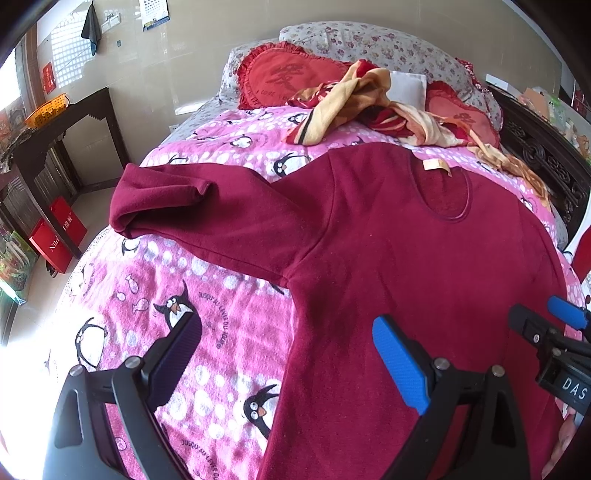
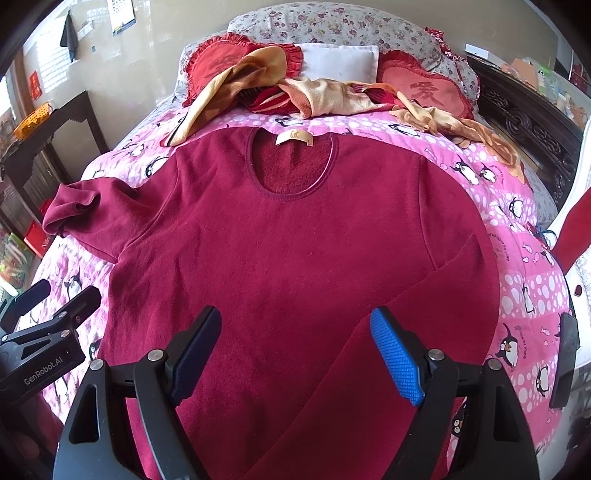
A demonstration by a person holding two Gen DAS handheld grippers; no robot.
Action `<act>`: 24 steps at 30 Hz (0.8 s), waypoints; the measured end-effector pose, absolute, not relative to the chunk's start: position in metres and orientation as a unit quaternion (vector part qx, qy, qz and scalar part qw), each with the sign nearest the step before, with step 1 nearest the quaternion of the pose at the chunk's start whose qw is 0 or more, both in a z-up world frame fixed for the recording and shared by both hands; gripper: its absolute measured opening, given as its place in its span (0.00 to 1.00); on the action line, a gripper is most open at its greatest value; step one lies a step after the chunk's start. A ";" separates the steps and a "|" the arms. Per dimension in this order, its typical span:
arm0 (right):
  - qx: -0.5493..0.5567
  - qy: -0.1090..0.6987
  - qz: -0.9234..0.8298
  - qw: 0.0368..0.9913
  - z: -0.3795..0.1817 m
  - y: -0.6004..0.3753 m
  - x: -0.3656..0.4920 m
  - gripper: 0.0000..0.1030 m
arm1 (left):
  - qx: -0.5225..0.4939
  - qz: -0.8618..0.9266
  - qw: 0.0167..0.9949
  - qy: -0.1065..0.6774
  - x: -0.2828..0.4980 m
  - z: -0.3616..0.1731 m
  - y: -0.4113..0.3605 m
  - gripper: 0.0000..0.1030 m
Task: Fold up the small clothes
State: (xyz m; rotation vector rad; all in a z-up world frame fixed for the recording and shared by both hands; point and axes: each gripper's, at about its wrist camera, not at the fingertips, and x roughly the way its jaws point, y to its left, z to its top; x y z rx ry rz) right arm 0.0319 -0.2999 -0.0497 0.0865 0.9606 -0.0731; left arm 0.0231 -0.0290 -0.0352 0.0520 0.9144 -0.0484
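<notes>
A maroon long-sleeved top (image 2: 295, 240) lies flat, front up, on a pink penguin blanket (image 2: 524, 295), its neck label (image 2: 294, 137) at the far end. The left sleeve (image 1: 207, 218) stretches out to the left, with the cuff bunched. The right sleeve (image 2: 406, 314) is folded diagonally across the body. My left gripper (image 1: 291, 350) hovers open over the top's left side seam, one finger above the blanket and one above the cloth. Over the lower middle of the top, my right gripper (image 2: 299, 350) stands open and holds nothing. Each gripper also shows in the other view: right gripper (image 1: 546, 314), left gripper (image 2: 51, 299).
A crumpled orange and red blanket (image 2: 332, 96), two red heart cushions (image 2: 424, 88) and floral pillows (image 2: 332, 26) fill the head of the bed. A dark wooden table (image 1: 74, 122) and red boxes (image 1: 59, 236) stand to the left. A carved dark frame (image 2: 528, 129) runs along the right. A black flat object (image 2: 565, 362) lies at the right edge.
</notes>
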 end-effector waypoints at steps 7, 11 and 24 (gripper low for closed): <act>0.040 0.466 -0.033 0.883 -0.052 -0.298 0.033 0.68 | 0.025 -0.022 0.896 0.443 0.023 -0.035 -0.029 0.94; 0.040 0.468 -0.033 0.882 -0.053 -0.297 0.034 0.68 | 0.024 -0.021 0.895 0.445 0.023 -0.036 -0.029 0.94; 0.035 0.473 -0.026 0.880 -0.057 -0.287 0.041 0.68 | 0.018 -0.014 0.893 0.450 0.025 -0.040 -0.020 0.94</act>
